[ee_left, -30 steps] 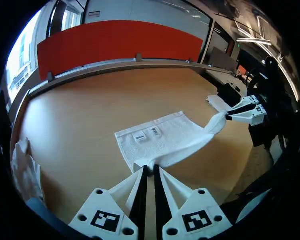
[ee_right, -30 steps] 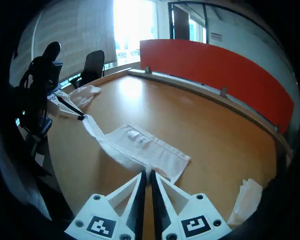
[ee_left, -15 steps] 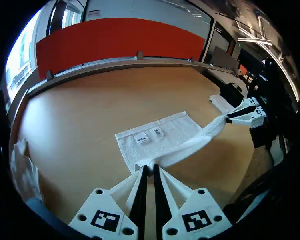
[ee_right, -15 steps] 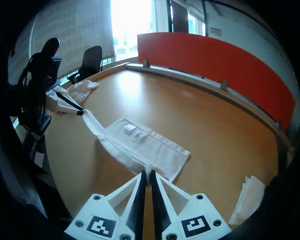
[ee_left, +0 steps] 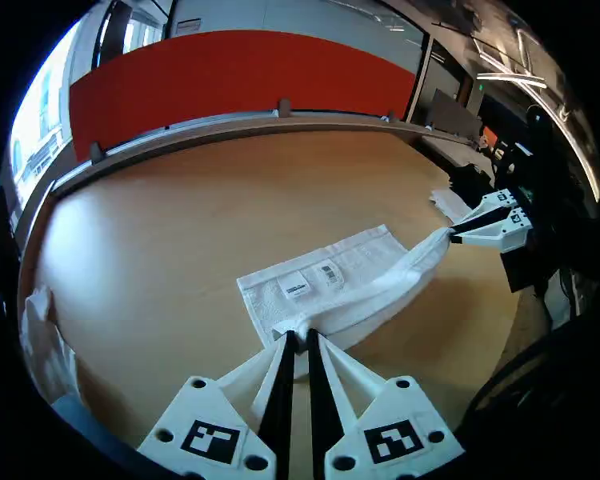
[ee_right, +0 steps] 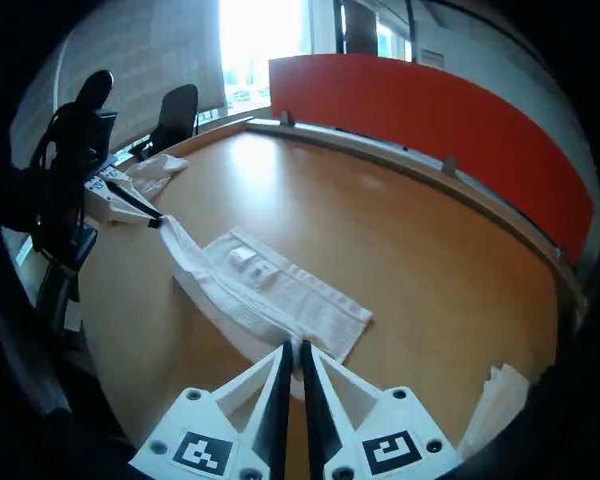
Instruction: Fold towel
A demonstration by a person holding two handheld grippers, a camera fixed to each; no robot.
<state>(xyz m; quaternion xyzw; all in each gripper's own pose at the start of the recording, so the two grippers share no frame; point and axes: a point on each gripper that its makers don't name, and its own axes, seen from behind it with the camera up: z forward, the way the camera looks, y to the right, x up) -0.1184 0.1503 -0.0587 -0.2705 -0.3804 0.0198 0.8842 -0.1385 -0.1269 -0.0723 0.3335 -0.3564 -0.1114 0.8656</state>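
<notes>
left gripper view looks along the left gripper (ee_left: 298, 334), whose two fingers are closed to a thin slit with a corner of the white towel (ee_left: 344, 268) pinched at their tips. the near long edge of the towel is lifted off the wooden table (ee_left: 172, 208) and runs as a bunched band across to the right gripper (ee_left: 454, 233), farther off on the right, whose fingers are likewise nipped together on the other near corner. the far part of the towel lies flat on the table, two small labels (ee_left: 310, 281) facing up. a crumpled white cloth (ee_left: 40, 344) sits at the table's left edge, well apart from the towel. a red partition (ee_left: 244, 72) runs along the far side. in the right gripper view a black office chair (ee_right: 174, 112) stands beyond the table.
</notes>
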